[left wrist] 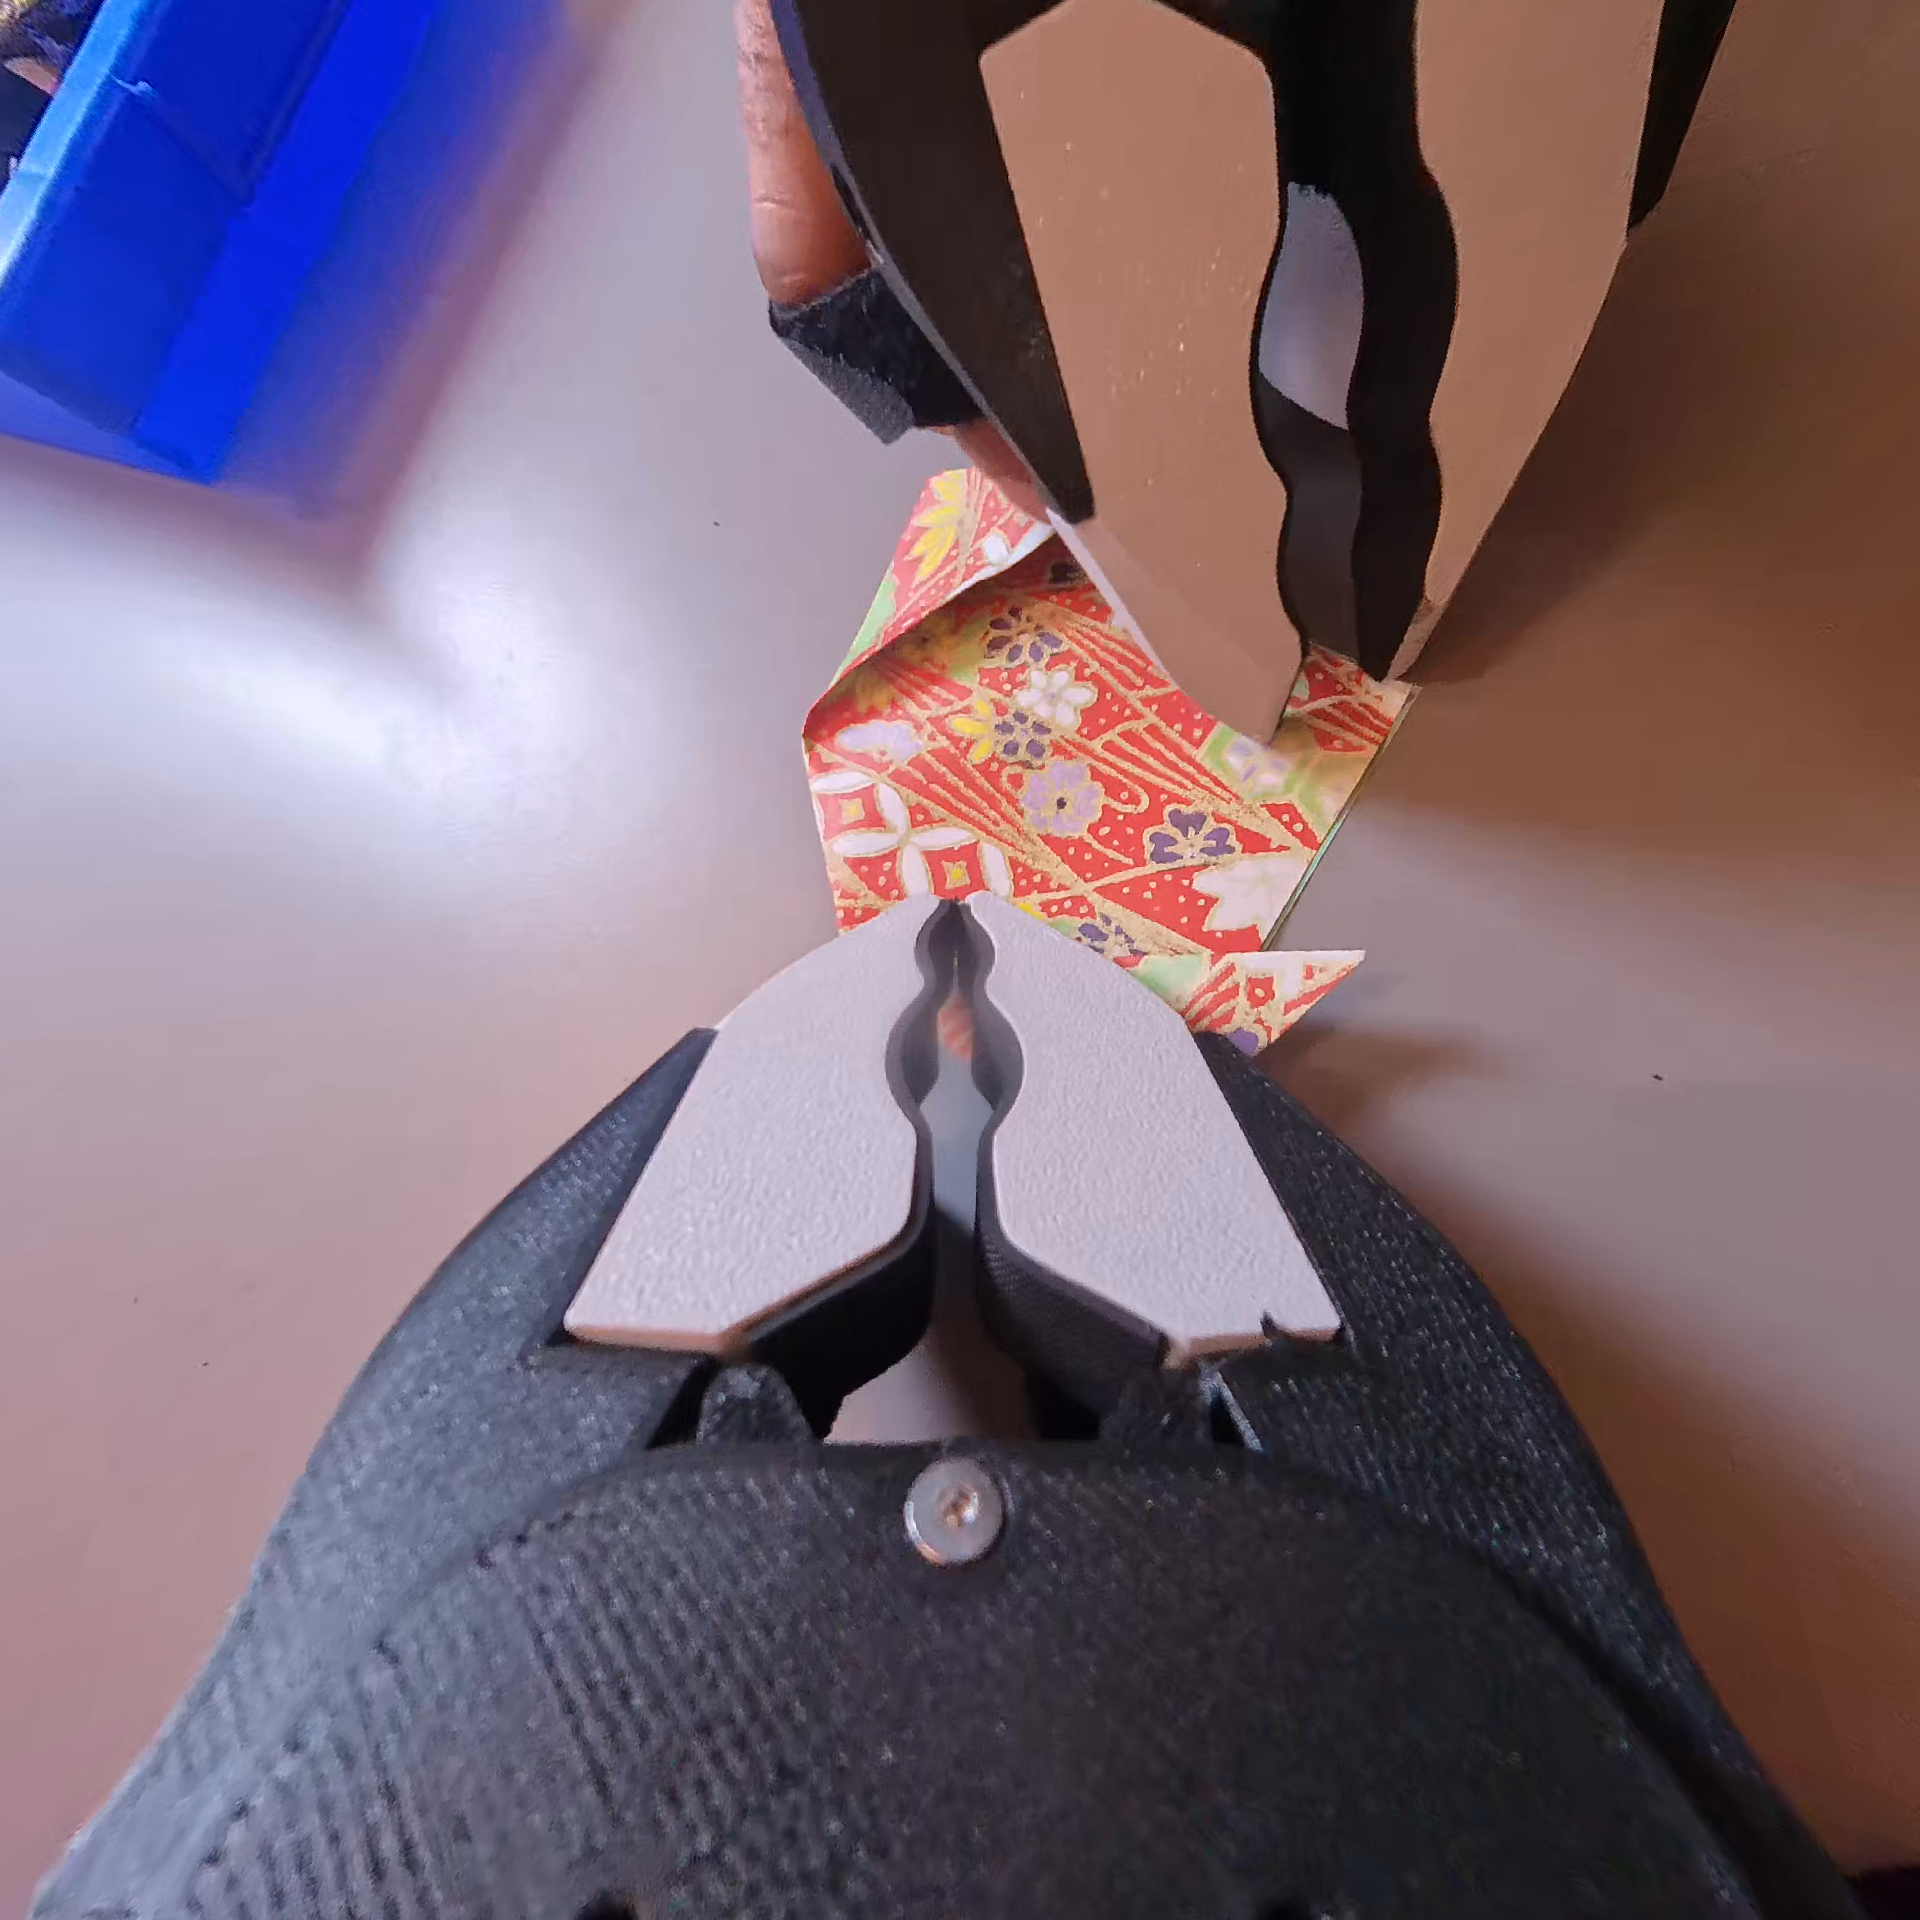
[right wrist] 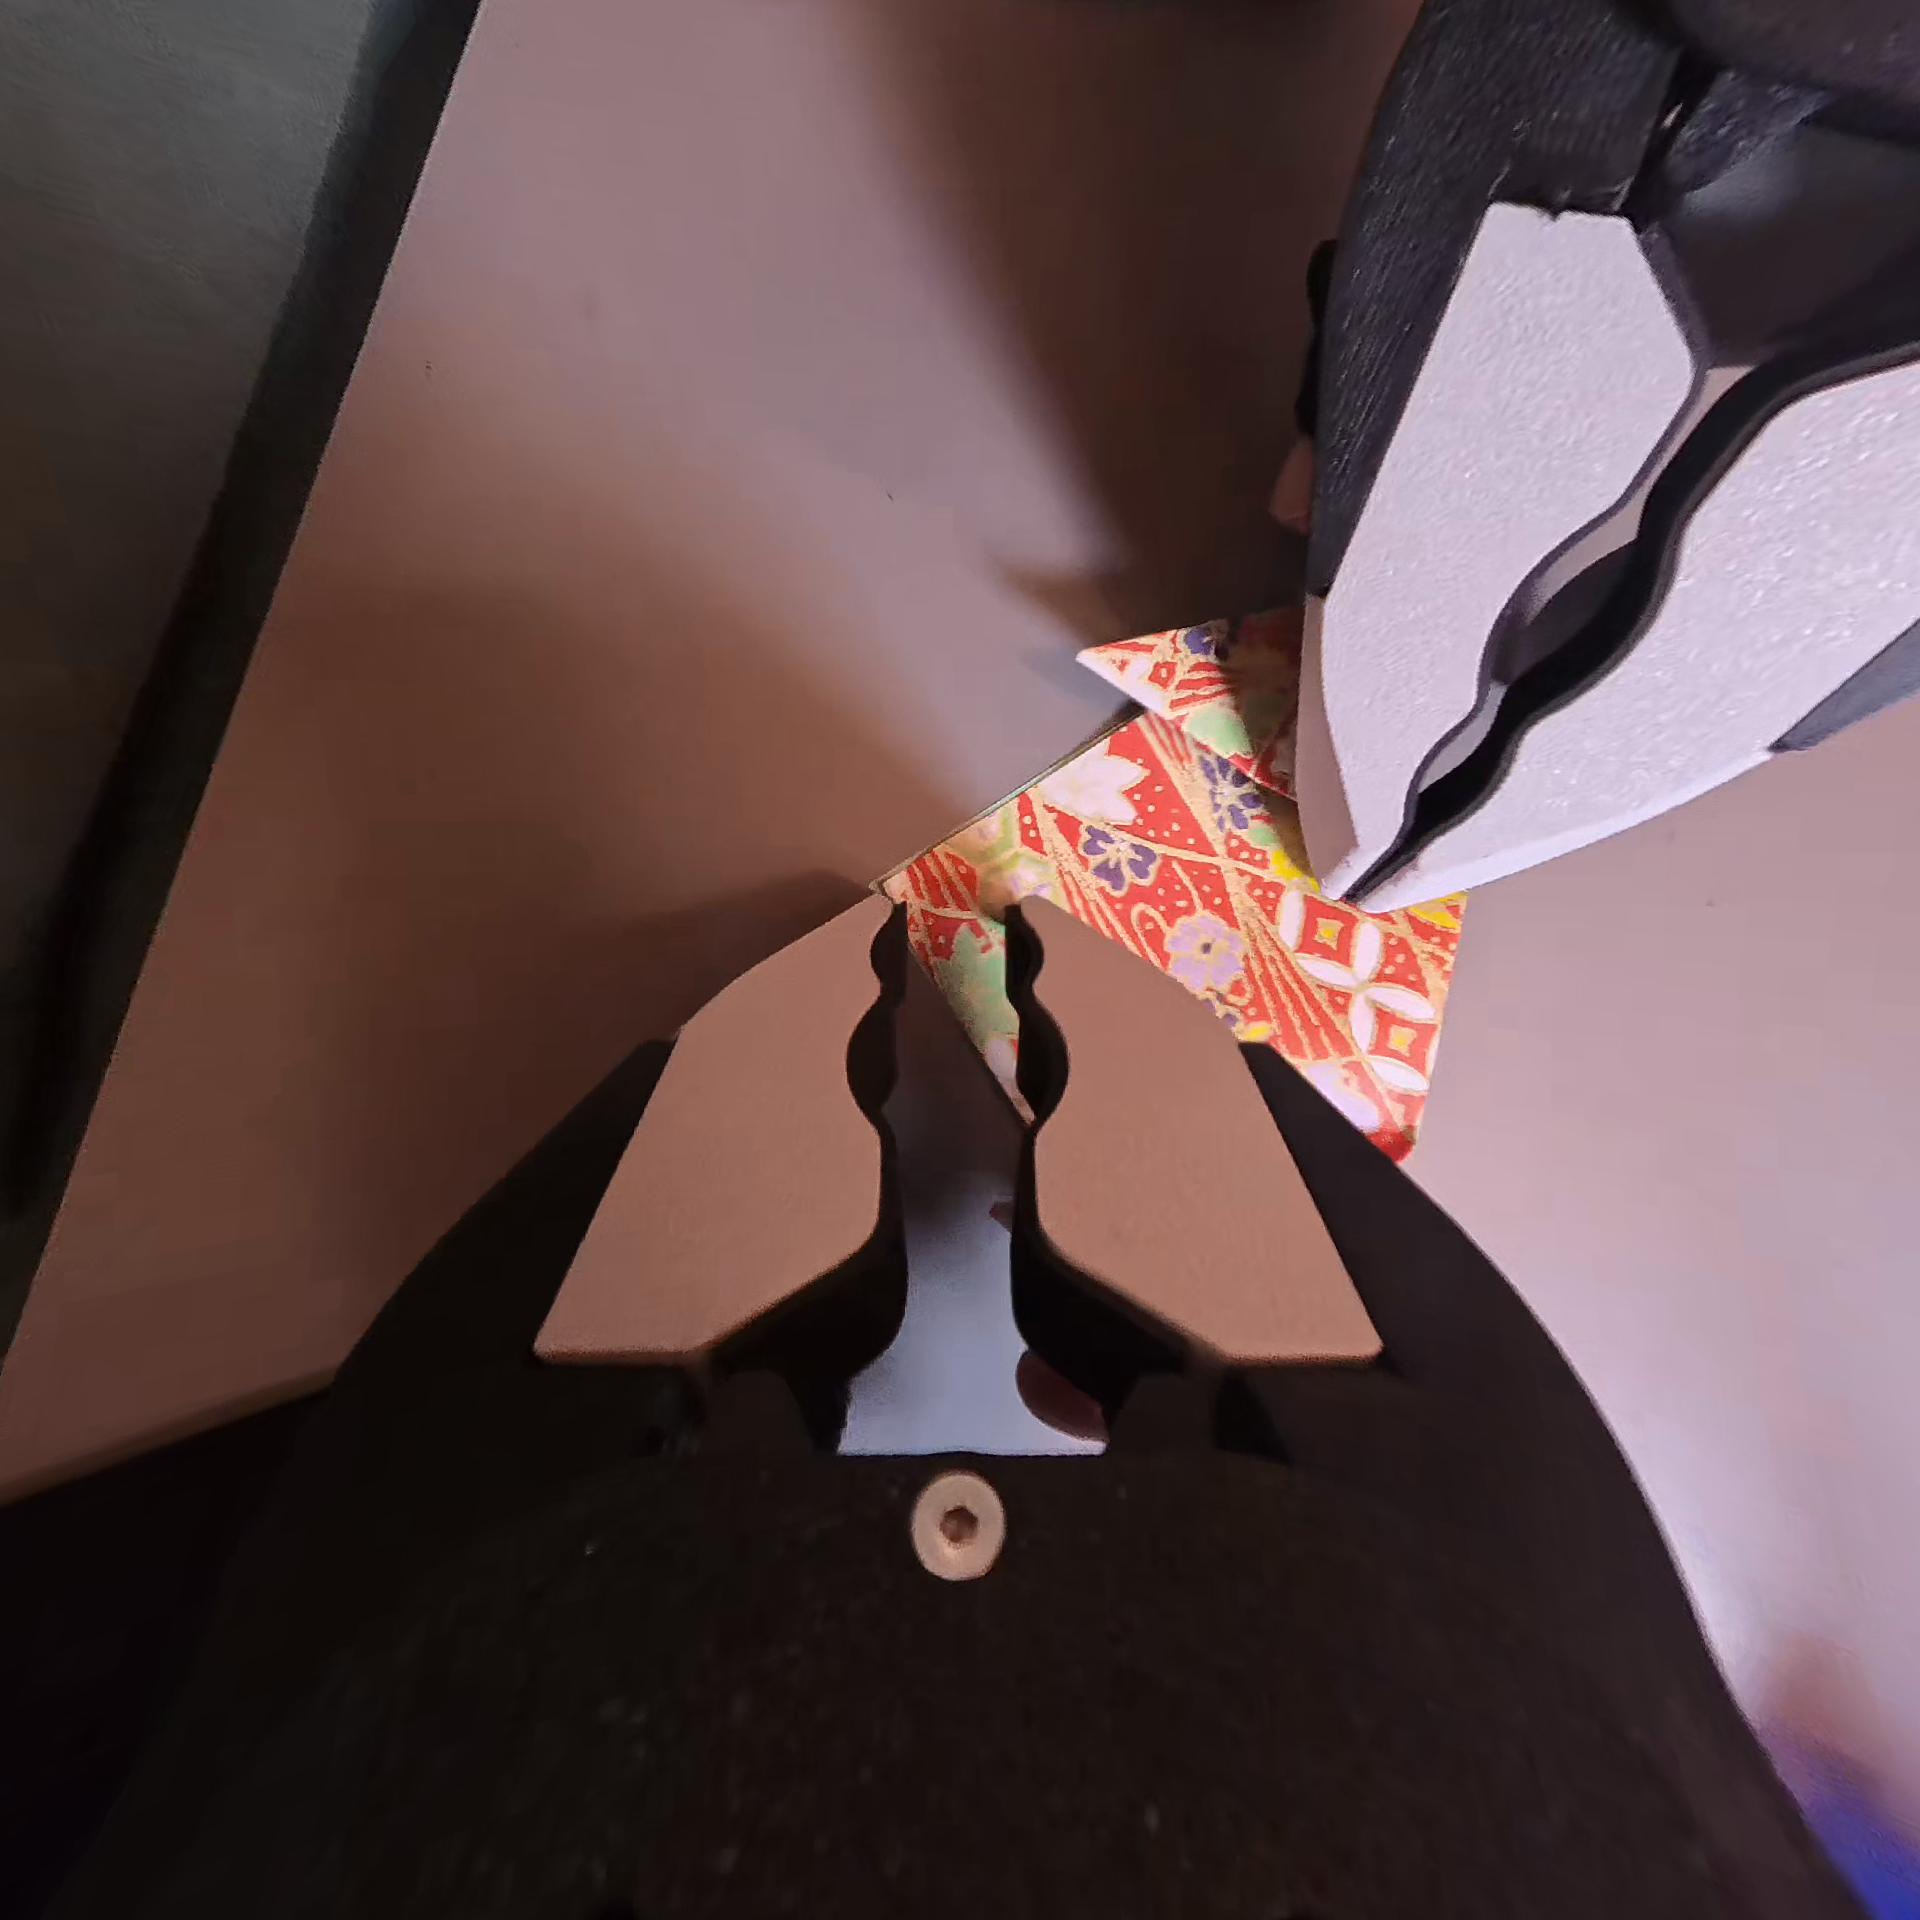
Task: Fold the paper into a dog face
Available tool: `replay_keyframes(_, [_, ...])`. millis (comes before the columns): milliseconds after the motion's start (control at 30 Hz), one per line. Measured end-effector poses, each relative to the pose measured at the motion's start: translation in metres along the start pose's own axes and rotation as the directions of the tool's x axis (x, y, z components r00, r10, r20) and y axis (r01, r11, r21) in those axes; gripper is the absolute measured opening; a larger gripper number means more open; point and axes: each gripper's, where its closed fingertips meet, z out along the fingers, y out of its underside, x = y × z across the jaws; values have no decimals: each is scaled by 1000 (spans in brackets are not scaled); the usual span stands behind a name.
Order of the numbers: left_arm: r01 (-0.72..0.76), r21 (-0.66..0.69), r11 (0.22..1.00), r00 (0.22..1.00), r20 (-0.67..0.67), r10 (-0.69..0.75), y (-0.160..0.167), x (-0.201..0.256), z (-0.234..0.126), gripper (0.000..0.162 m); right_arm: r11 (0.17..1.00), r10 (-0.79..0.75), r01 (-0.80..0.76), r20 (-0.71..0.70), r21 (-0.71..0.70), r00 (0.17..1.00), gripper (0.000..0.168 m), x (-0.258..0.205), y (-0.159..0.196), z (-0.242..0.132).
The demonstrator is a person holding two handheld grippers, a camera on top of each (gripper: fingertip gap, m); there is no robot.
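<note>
Closed left gripper [left wrist: 956, 909] presses its tips on the patterned paper [left wrist: 1049, 769], flat on the counter [left wrist: 416, 935]; right gripper [right wrist: 954, 920], slightly parted, straddles a corner. Light, creasable sheet: pinch loose corners.

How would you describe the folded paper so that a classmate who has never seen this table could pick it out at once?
Start from the plain brownish table, with a blue bin at one corner. Between the left gripper and the right gripper lies the folded paper. It is the only patterned thing: red, with white, purple and yellow flowers and gold lines.
</note>
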Motion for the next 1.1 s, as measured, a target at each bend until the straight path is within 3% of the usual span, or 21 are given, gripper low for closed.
replay_keyframes(133, [-13, -12, 1000, 1000, 14, 13, 2, -1, -2, 0, 999, -25, 26, 31, -18, 999, 0, -6, -2, 2])
replay_keyframes(333, [-3, -13, 1000, 1000, 12, 3, 3, -1, -4, 5, 999, 31, -29, 83, -31, 996, 0, -6, -2, 3])
replay_keyframes(500, [-2, -21, 1000, 1000, 21, 2, 5, -1, -5, 5, 998, 47, -44, 88, -41, 995, 23, -9, -5, 3])
replay_keyframes(900, [24, -17, 1000, 1000, 4, -24, 5, 0, -5, 2, 994, 85, -83, 26, -65, 996, 9, 1, -6, 6])
replay_keyframes(967, [23, -15, 1000, 1000, -2, -23, 4, 1, -7, 11, 994, 91, -88, 52, -60, 994, 0, -3, -7, 6])
replay_keyframes(1100, [31, 70, 997, 998, -55, -27, -13, 10, -15, 28, 993, 110, -108, 47, -39, 993, 0, -3, -7, 6])
